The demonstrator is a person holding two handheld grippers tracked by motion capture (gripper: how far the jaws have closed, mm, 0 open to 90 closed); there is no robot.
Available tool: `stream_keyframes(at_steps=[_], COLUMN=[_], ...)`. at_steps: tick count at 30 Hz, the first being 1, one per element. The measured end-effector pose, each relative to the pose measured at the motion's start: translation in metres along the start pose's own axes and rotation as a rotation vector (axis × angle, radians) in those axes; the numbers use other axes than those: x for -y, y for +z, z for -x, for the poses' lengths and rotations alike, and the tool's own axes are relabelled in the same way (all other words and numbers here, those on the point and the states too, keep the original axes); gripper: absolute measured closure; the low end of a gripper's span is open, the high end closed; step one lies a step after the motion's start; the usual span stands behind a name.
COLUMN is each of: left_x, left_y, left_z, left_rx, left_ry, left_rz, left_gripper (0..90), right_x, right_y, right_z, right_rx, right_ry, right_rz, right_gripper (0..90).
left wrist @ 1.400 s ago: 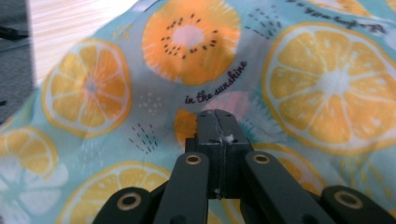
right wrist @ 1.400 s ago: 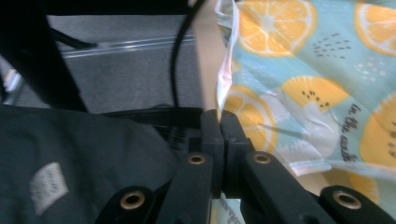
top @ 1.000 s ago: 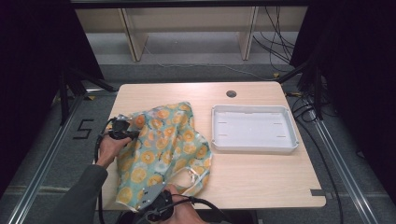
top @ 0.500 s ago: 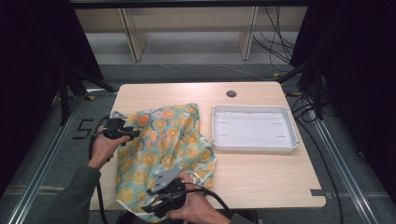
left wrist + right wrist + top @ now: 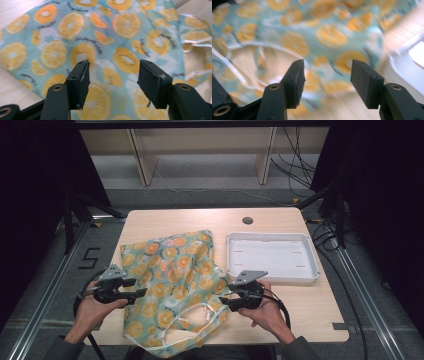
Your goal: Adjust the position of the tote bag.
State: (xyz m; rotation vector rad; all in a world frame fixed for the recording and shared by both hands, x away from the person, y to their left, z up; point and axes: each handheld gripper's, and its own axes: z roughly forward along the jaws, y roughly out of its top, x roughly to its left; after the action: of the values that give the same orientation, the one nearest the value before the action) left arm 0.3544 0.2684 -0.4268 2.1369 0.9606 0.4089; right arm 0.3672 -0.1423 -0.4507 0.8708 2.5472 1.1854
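A teal cloth printed with orange slices (image 5: 172, 275) lies spread on the wooden table, its white straps (image 5: 197, 317) toward the near edge. My left gripper (image 5: 142, 293) hovers at the cloth's left edge. Its jaws have just been opening and hold nothing; the print (image 5: 125, 25) lies beyond my left gripper (image 5: 112, 67). My right gripper (image 5: 223, 300) sits at the cloth's right edge, pointing left. Its jaws have also just been opening and are empty. The blurred cloth (image 5: 329, 35) shows past my right gripper (image 5: 327, 66).
An empty white tray (image 5: 272, 257) stands on the right half of the table (image 5: 305, 320), just beyond the right hand; its corner (image 5: 412, 62) shows in the right gripper view. A round cable hole (image 5: 247, 220) sits near the far edge.
Both grippers let go of the cloth and opened. The left one drew back toward the near left edge; the right one swung out to the cloth's right side. The cloth lies flatter.
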Motion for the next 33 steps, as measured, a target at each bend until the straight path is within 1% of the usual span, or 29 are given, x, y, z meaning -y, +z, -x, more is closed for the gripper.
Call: stream_keyframes(at_steps=[1, 2, 3, 4, 5, 6, 7, 8, 9, 10, 11, 12, 13, 14, 16, 17, 18, 19, 20, 21, 22, 23, 25, 26, 27, 28, 29, 30, 33], left_x=[0.002, 0.003, 0.003, 0.005, 0.009, 0.009, 0.013, 0.015, 0.015, 0.018, 0.019, 0.019, 0.019, 0.02, 0.022, 0.024, 0.025, 0.028, 0.028, 0.03, 0.032, 0.035, 0.04, 0.042, 0.047, 0.047, 0.049, 0.053, 0.064], left_y=[-0.001, -0.002, -0.002, -0.003, -0.003, -0.003, -0.004, -0.004, -0.004, -0.004, -0.004, -0.004, -0.004, -0.004, -0.005, -0.006, -0.007, -0.007, -0.007, -0.009, -0.009, -0.01, -0.013, -0.014, -0.018, -0.018, -0.021, -0.024, -0.028], left_z=[0.004, 0.008, 0.008, 0.01, 0.015, 0.015, 0.019, 0.021, 0.021, 0.023, 0.025, 0.025, 0.026, 0.027, 0.031, 0.035, 0.037, 0.046, 0.046, 0.048, 0.051, 0.057, 0.061, 0.063, 0.064, 0.064, 0.062, 0.062, 0.056], left_rx=[0.001, 0.008, 0.008, 0.018, 0.025, 0.025, 0.029, 0.032, 0.032, 0.027, 0.033, 0.033, 0.033, 0.034, 0.04, 0.047, 0.049, 0.054, 0.054, 0.052, 0.05, 0.055, 0.053, 0.054, 0.043, 0.043, 0.025, 0.012, -0.023], left_ry=[0.0, -0.007, -0.007, 0.015, 0.026, 0.026, 0.028, 0.009, 0.009, 0.018, 0.011, 0.011, 0.025, 0.015, 0.017, 0.005, 0.007, 0.004, 0.004, 0.05, 0.052, 0.014, 0.024, 0.018, 0.019, 0.019, 0.043, 0.012, -0.018], left_rz=[-0.002, -0.004, -0.004, -0.005, -0.01, -0.01, -0.022, -0.03, -0.03, -0.039, -0.033, -0.033, -0.04, -0.041, -0.043, -0.043, -0.043, -0.043, -0.043, -0.057, -0.057, -0.069, -0.081, -0.087, -0.102, -0.102, -0.105, -0.107, -0.152], left_gripper=[41.9, 41.7, 41.4, 41.4, 40.9, 40.8, 40.6, 40.6, 40.6, 40.6, 40.6, 40.6, 40.6, 40.6, 40.3, 40.3, 39.7, 37.7, 36.2, 36.2, 35.1, 34.4, 33.1, 32.5, 30.8, 30.4, 30.4, 29.3, 27.3], right_x=[0.002, 0.005, 0.007, 0.007, 0.011, 0.011, 0.016, 0.02, 0.02, 0.023, 0.024, 0.024, 0.024, 0.025, 0.025, 0.024, 0.024, 0.023, 0.023, 0.023, 0.022, 0.022, 0.021, 0.021, 0.02, 0.02, 0.019, 0.019, 0.02], right_y=[-0.002, -0.002, -0.005, -0.005, -0.008, -0.008, -0.009, -0.007, -0.007, -0.009, -0.01, -0.01, -0.009, -0.009, -0.008, -0.007, -0.005, -0.001, -0.001, 0.001, 0.003, 0.004, 0.006, 0.007, 0.007, 0.007, 0.007, 0.008, 0.008], right_z=[0.004, 0.006, 0.009, 0.009, 0.011, 0.011, 0.011, 0.012, 0.012, 0.011, 0.009, 0.009, 0.008, 0.005, 0.001, -0.001, -0.004, -0.008, -0.008, -0.009, -0.011, -0.012, -0.015, -0.016, -0.02, -0.02, -0.019, -0.02, -0.019], right_rx=[-0.002, 0.002, -0.01, -0.01, -0.017, -0.017, -0.02, -0.02, -0.02, -0.038, -0.058, -0.058, -0.067, -0.083, -0.086, -0.089, -0.098, -0.109, -0.109, -0.11, -0.115, -0.122, -0.126, -0.132, -0.137, -0.137, -0.132, -0.139, -0.136], right_ry=[-0.007, -0.008, -0.015, -0.015, -0.005, -0.005, 0.028, 0.03, 0.03, 0.016, 0.025, 0.025, 0.0, -0.006, -0.019, -0.018, -0.016, -0.024, -0.024, -0.031, -0.04, -0.046, -0.06, -0.067, -0.049, -0.049, -0.065, -0.049, -0.044], right_rz=[-0.015, -0.008, -0.028, -0.028, -0.032, -0.032, -0.038, -0.019, -0.019, -0.039, -0.045, -0.045, -0.03, -0.03, -0.031, -0.036, -0.038, -0.045, -0.045, -0.049, -0.049, -0.048, -0.058, -0.059, -0.063, -0.063, -0.056, -0.062, -0.068], right_gripper=[45.4, 45.3, 45.4, 45.4, 45.6, 45.6, 45.5, 45.6, 45.6, 45.1, 44.6, 44.6, 44.1, 43.5, 42.2, 41.2, 40.4, 39.6, 39.6, 39.3, 39.3, 39.3, 39.2, 39.2, 39.2, 39.2, 39.2, 39.5, 39.6])
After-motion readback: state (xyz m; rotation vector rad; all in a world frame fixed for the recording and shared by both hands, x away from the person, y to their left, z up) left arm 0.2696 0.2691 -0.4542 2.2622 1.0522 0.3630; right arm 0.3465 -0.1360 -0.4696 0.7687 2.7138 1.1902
